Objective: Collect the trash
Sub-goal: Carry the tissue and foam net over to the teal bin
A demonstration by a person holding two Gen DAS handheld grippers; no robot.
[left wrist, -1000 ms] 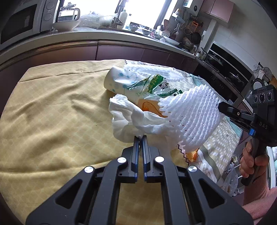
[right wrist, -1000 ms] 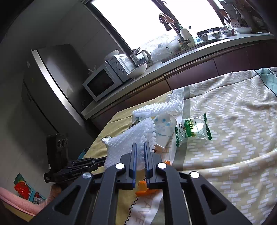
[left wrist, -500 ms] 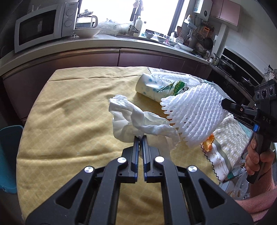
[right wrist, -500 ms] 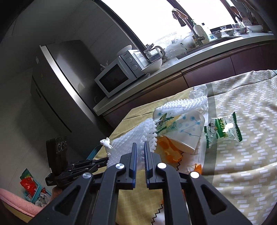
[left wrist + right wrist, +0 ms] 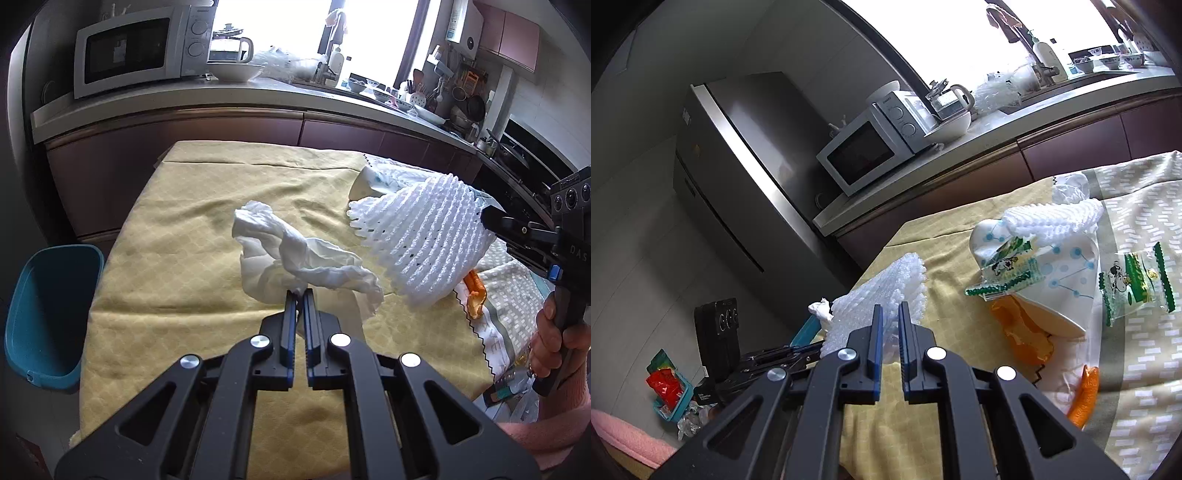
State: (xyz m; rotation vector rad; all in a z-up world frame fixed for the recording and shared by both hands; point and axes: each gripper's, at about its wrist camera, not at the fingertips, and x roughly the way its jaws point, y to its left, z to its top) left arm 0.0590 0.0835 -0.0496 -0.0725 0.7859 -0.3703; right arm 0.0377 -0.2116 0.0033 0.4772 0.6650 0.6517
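Note:
My left gripper (image 5: pixel 300 293) is shut on a crumpled white tissue (image 5: pixel 295 254), held above the yellow tablecloth (image 5: pixel 184 229). To its right, my right gripper (image 5: pixel 487 218) is shut on a white foam fruit net (image 5: pixel 424 243) that hangs over the table. In the right wrist view the foam net (image 5: pixel 886 288) sits between the right gripper's (image 5: pixel 889 314) jaws, with the left gripper (image 5: pixel 812 350) and its tissue (image 5: pixel 822 308) just beyond. A blue bin (image 5: pixel 48 306) stands on the floor by the table's left end.
On the table lie a paper cup (image 5: pixel 1063 280), green snack wrappers (image 5: pixel 1134 284), orange peel (image 5: pixel 1023 332) and a second foam net (image 5: pixel 1056 219). A counter with a microwave (image 5: pixel 140 48) runs behind. A fridge (image 5: pixel 746 177) stands at the left.
Both grippers have carried the tissue and the foam net toward the table's left end. The blue bin has come into the left wrist view. Neither grip has changed.

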